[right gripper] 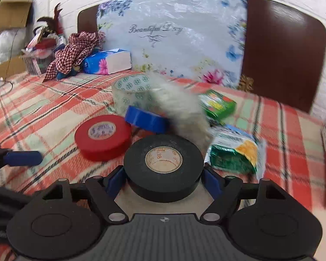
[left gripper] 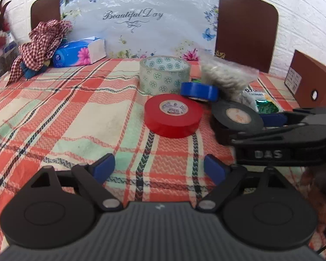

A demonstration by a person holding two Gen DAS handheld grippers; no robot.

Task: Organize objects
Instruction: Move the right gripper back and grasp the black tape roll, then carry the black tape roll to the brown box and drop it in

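My right gripper (right gripper: 164, 180) is shut on a black tape roll (right gripper: 163, 163), its blue pads against the roll's two sides. The roll stays sharp while the bed behind it is blurred. In the left wrist view the same black roll (left gripper: 237, 115) sits at the right with a right finger (left gripper: 273, 119) beside it. My left gripper (left gripper: 159, 165) stands open over the checked bedcover (left gripper: 54, 119), nothing between its pads. Just ahead of it lies a red tape roll (left gripper: 173, 115). Behind that are a blue roll (left gripper: 198, 90) and a wide clear patterned roll (left gripper: 164, 74).
A plastic bag of grey fluff (left gripper: 226, 76) and a green scouring-pad pack (right gripper: 234, 154) lie right of the rolls, with a green packet (right gripper: 219, 104) farther back. A tissue box (left gripper: 80, 54) and checked cloth (left gripper: 41, 45) sit at the back left. A brown box (left gripper: 310, 82) stands at the right.
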